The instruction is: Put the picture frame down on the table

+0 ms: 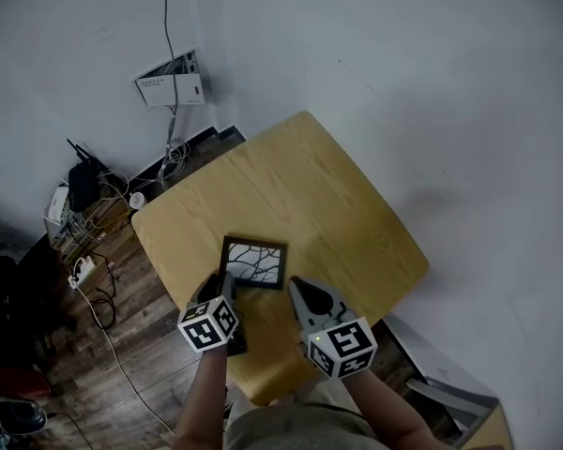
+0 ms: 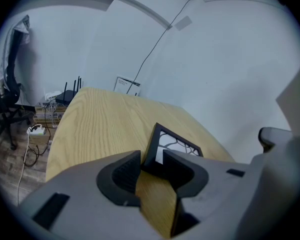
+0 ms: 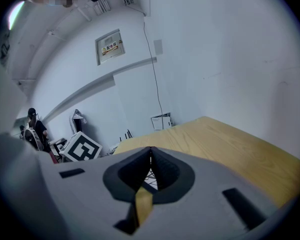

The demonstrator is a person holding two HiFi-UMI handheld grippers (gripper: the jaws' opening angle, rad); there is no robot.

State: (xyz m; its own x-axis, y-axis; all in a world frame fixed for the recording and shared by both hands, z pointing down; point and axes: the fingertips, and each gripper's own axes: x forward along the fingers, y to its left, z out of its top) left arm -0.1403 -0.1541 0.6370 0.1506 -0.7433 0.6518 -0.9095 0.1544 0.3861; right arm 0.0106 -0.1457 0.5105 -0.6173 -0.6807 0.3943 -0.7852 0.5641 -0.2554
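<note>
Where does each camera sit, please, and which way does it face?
Head view: on the person's head, looking steeply down at table and picture frame; both forearms, left gripper and right gripper show.
Left gripper view: on that gripper, looking along its open jaws at the frame's corner between them.
Right gripper view: on that gripper, looking past its shut jaws across the table; the left gripper's marker cube shows.
Shared: all show frame and table.

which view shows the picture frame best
The head view: the whole picture frame lies on the table, all four sides visible. The left gripper view shows it foreshortened, its near corner hidden behind the left gripper's open jaws. The right gripper view shows only a sliver past the right gripper's shut jaws.
</note>
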